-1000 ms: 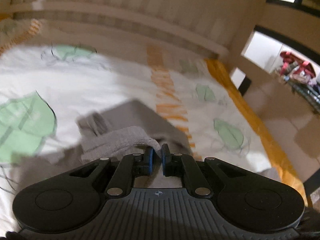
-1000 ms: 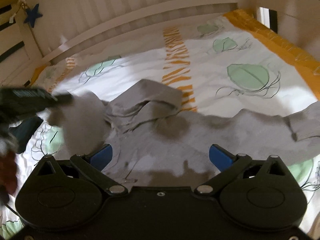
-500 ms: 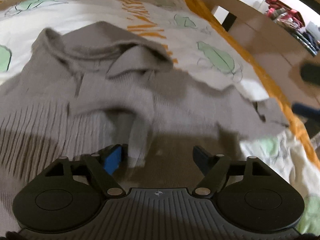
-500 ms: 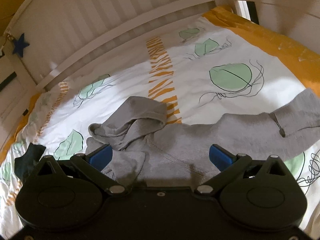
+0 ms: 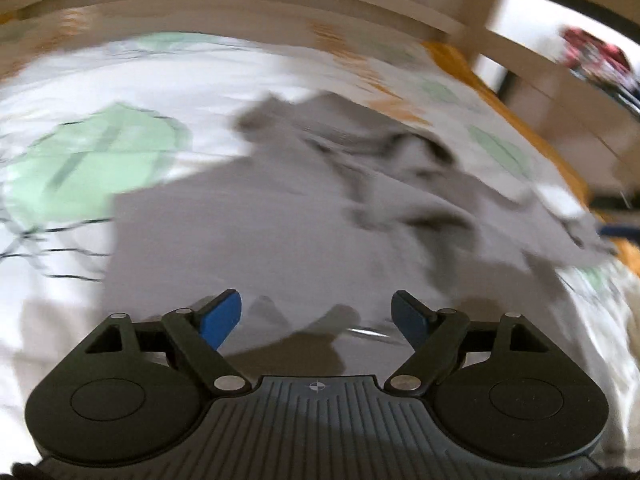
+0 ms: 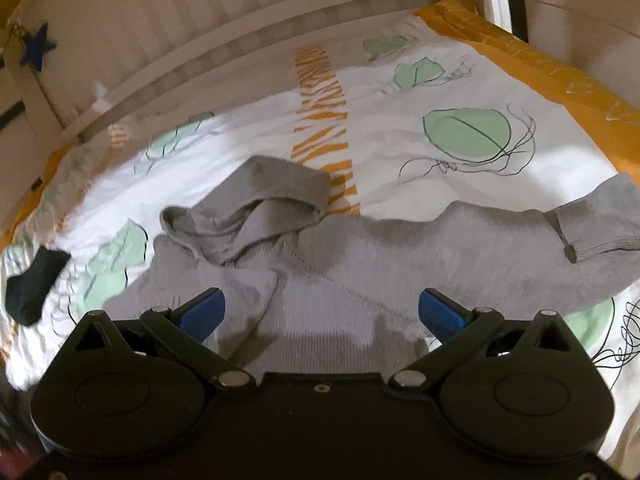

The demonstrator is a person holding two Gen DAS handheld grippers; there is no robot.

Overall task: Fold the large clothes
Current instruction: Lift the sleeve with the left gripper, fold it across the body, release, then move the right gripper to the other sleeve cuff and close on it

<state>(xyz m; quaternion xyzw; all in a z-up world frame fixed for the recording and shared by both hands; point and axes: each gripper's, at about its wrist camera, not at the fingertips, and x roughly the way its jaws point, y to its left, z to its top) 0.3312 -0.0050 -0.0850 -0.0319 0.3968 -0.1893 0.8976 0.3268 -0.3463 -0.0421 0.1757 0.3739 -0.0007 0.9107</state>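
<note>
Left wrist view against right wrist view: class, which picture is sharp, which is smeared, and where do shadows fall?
Left wrist view: motion blur smears the grey hoodie and bedspread; only the left gripper is crisp. Right wrist view: mostly sharp, knit ribs readable, shadow beneath the right gripper, bed rail bent by fisheye.
</note>
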